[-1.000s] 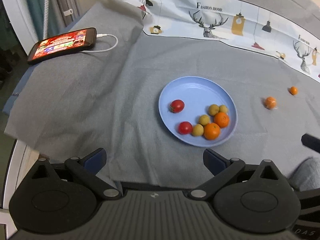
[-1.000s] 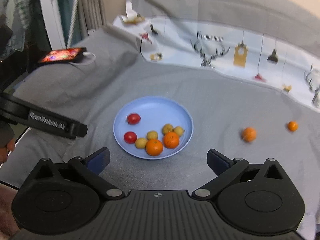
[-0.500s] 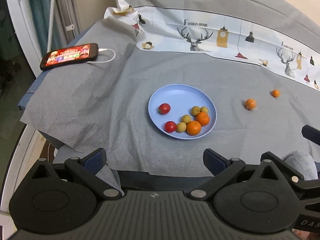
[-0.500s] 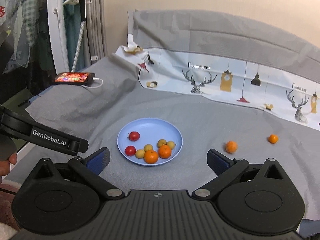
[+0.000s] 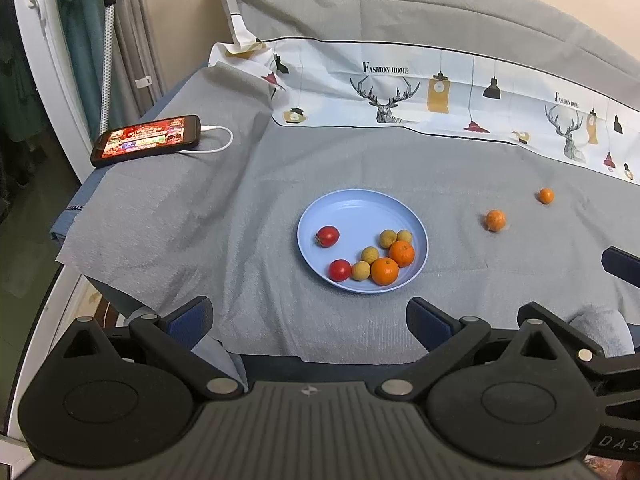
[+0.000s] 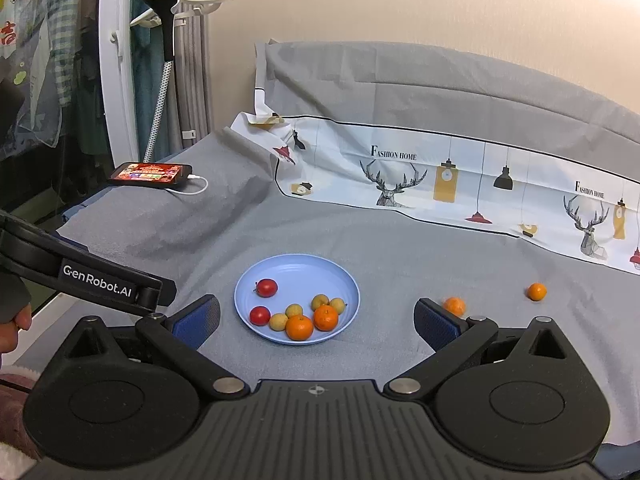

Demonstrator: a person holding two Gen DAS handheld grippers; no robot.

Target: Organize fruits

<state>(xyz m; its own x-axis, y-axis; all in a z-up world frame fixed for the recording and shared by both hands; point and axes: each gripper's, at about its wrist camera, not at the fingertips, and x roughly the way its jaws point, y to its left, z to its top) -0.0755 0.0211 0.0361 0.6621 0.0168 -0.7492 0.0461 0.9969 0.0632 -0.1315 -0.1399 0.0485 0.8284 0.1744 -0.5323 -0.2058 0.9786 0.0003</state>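
Observation:
A blue plate (image 5: 352,208) (image 6: 296,268) sits on the grey cloth and holds two red tomatoes (image 5: 327,236), two oranges (image 5: 385,271) and several small yellow fruits (image 5: 370,255). Two more oranges lie loose on the cloth to its right, a larger one (image 5: 495,220) (image 6: 455,305) and a smaller one (image 5: 545,195) (image 6: 536,291). My left gripper (image 5: 308,316) is open and empty, held back near the front edge of the cloth. My right gripper (image 6: 316,320) is open and empty, also short of the plate.
A lit phone (image 5: 146,140) (image 6: 150,173) with a white cable lies at the far left corner. A printed deer cloth (image 5: 440,96) runs along the back. The table edge drops off at the left and front. A garment steamer (image 6: 162,4) stands behind the left.
Both grippers have pulled back and up from the plate, so the plate and fruit look smaller and farther. Nothing on the cloth has moved.

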